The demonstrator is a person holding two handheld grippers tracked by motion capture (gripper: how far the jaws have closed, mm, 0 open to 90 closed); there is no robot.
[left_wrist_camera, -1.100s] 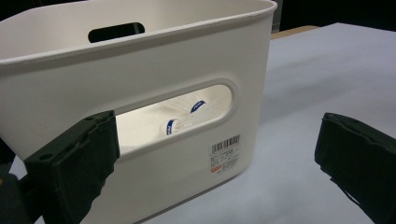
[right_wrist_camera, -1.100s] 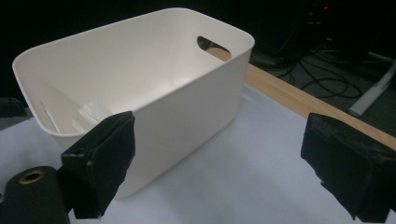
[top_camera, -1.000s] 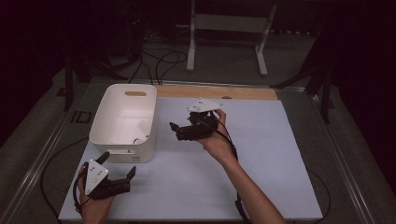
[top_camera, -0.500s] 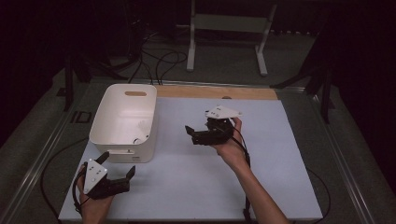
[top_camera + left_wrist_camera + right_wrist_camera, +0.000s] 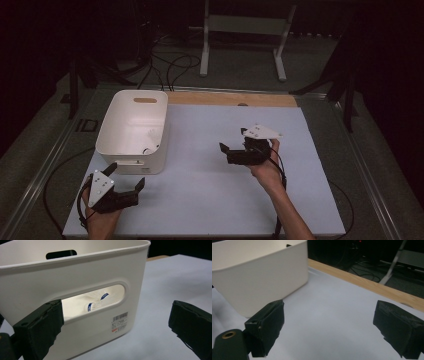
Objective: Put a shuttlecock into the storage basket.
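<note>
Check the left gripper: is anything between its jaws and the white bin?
Nothing visible. The left gripper sits open just short of the white bin, facing the wall with the handle slot. Only bare white table surface lies between them, with nothing in the jaws.

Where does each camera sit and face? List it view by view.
High view: above the person's side, looking down on the table; forearms, left claw, right claw.
Left gripper view: on the left claw, facing the bin.
Right gripper view: on the right claw, facing table and bin.
All share the bin.
</note>
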